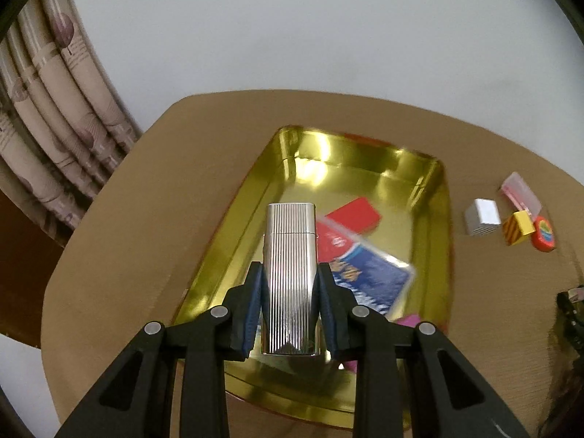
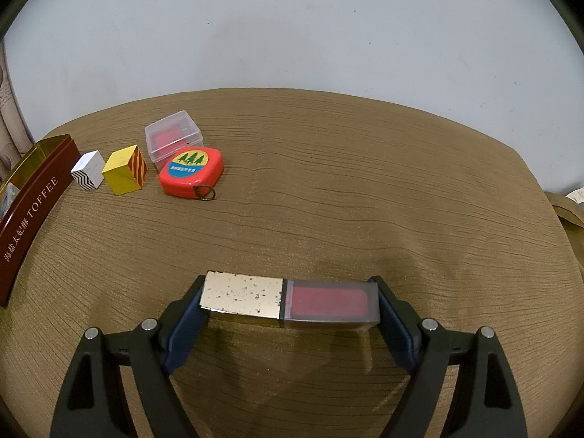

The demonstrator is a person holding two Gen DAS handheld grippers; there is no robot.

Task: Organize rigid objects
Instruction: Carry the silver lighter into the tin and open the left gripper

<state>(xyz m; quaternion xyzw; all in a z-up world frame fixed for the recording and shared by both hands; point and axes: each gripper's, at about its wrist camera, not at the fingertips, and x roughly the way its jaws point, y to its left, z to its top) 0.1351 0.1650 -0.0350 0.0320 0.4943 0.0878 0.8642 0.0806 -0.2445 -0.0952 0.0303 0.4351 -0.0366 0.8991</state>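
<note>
I held the ribbed silver lighter (image 1: 290,277) upright in my left gripper (image 1: 290,304), long axis forward, above the gold tin (image 1: 430,219). My right gripper (image 2: 288,301) clamped the gold-capped red tube (image 2: 288,299) crosswise over the brown tablecloth (image 2: 346,189), with open cloth ahead.

A: The ribbed lighter (image 1: 290,277) gleams like polished metal; the tin tray (image 1: 252,197) shines mirror-gold inside.

B: The tabletop (image 2: 346,189) wears matt, ridged brown cloth. The small lidded box (image 2: 174,138) is clear plastic, the tape measure (image 2: 191,175) glossy red.
</note>
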